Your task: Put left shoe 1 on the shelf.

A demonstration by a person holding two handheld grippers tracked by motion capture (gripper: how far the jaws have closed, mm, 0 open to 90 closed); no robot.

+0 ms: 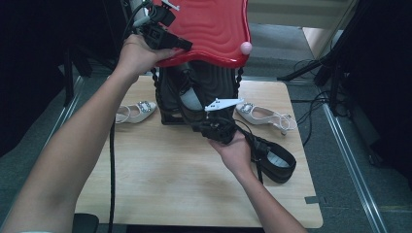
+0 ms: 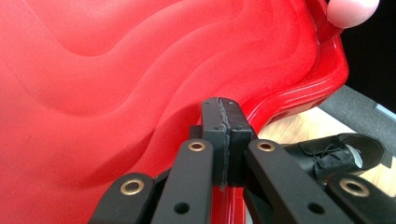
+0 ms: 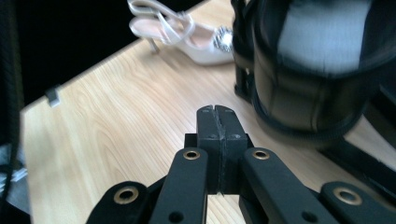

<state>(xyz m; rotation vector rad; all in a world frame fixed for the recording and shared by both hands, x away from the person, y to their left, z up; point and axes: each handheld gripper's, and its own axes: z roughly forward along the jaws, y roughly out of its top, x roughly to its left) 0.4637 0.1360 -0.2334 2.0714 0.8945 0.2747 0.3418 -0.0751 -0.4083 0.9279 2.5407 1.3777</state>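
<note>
A red wavy lid [image 1: 214,29] is tipped up over a black rack [image 1: 167,114] at the back of the wooden table [image 1: 160,170]. My left gripper [image 1: 187,46] sits at the lid's lower rim; in the left gripper view its jaws [image 2: 226,116] are shut flat together against the red lid [image 2: 116,84]. A black shoe [image 1: 192,97] with pale stuffing stands in the rack. My right gripper [image 1: 204,125] hovers low in front of that rack, shut with nothing between its jaws [image 3: 218,122], and the racked shoe [image 3: 317,84] is just to its right.
White heeled shoes lie left [image 1: 136,112] and right [image 1: 262,115] of the rack. A second black lace-up shoe [image 1: 274,160] lies at the table's right, beside my right hand. A pink knob [image 1: 247,47] sticks out of the lid's corner. Cables trail across the floor on the right.
</note>
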